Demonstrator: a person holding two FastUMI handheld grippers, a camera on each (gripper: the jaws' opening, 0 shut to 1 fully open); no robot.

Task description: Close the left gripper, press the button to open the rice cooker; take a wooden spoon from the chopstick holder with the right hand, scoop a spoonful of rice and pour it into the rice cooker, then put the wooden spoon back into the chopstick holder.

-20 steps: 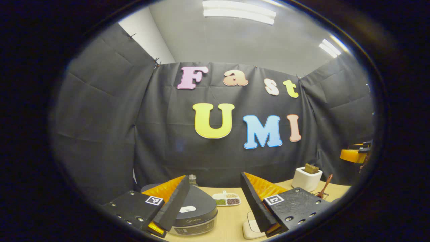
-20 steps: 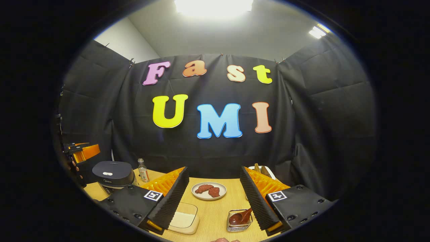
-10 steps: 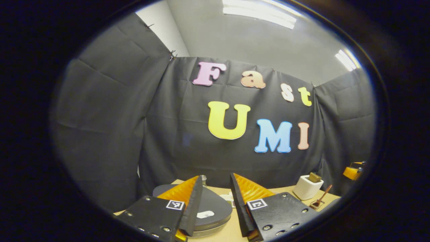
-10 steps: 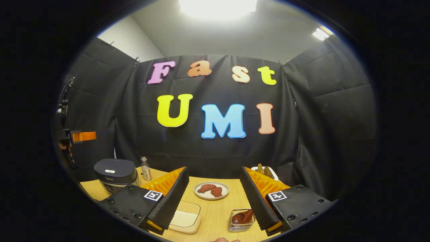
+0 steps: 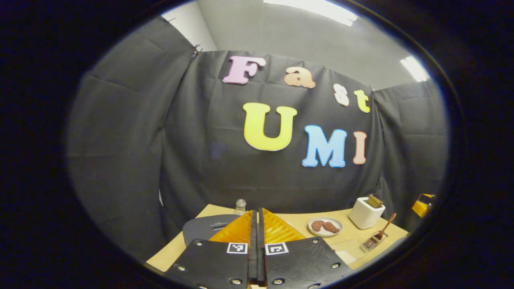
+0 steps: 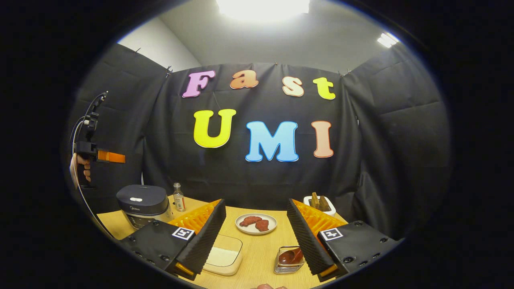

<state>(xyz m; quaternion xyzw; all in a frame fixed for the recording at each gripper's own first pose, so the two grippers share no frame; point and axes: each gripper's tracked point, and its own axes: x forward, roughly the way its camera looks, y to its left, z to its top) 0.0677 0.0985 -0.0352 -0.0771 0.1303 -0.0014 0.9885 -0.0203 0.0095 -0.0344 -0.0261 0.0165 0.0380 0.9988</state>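
- Our left gripper (image 5: 257, 224) has its fingers pressed together on nothing, above the cooker (image 6: 142, 202); we judge the first step done.
- Next we must bring those tips down onto the pale lid button (image 6: 136, 199).
- Our right gripper (image 6: 257, 237) gapes wide and empty over the table (image 6: 261, 249), with the spoon (image 6: 291, 256) in its wire holder (image 6: 287, 267) just ahead.
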